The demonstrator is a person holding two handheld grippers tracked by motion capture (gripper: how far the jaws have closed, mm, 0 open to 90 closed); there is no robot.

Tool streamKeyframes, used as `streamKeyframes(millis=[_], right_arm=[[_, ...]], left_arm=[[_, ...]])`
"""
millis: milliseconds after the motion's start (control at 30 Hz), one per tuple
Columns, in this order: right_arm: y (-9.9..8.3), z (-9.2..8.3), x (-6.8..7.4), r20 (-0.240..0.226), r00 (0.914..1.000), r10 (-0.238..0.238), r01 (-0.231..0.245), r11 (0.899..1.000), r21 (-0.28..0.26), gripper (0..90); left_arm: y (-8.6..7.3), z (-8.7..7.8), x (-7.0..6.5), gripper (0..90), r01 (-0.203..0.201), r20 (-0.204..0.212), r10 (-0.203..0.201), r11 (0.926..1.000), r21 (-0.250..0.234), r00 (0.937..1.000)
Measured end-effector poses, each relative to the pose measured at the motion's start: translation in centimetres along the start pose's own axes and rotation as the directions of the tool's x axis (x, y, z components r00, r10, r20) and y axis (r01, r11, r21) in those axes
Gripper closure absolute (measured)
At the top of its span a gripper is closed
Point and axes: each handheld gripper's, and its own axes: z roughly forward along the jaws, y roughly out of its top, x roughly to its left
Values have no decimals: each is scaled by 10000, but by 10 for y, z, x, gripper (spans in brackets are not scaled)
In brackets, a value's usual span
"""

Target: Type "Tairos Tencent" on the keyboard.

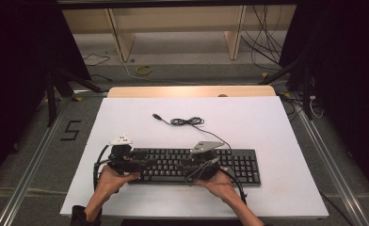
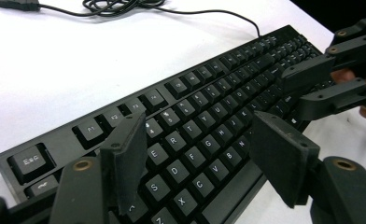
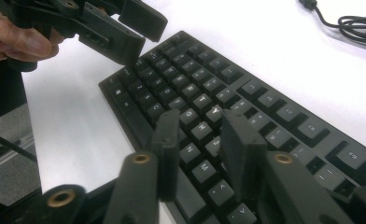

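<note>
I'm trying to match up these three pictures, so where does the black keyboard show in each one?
High view: keyboard low centre on the white table, under both grippers.
Left gripper view: keyboard runs diagonally, lower left to upper right.
Right gripper view: keyboard runs diagonally, upper left to lower right.
Shared landmark: its coiled cable.
</note>
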Motion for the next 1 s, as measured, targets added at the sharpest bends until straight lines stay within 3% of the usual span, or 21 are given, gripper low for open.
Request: streamKeyframes(millis=[467, 1000], right_arm=[[2, 16, 2, -30, 9998, -193, 194, 9989, 420, 894], [1, 34, 6, -56, 9992, -383, 387, 9947, 955, 900]], left_arm=[[-4, -2, -5, 361, -126, 246, 136, 9992, -392, 9996], [-11, -6, -5, 354, -164, 249, 183, 9971, -740, 9995]])
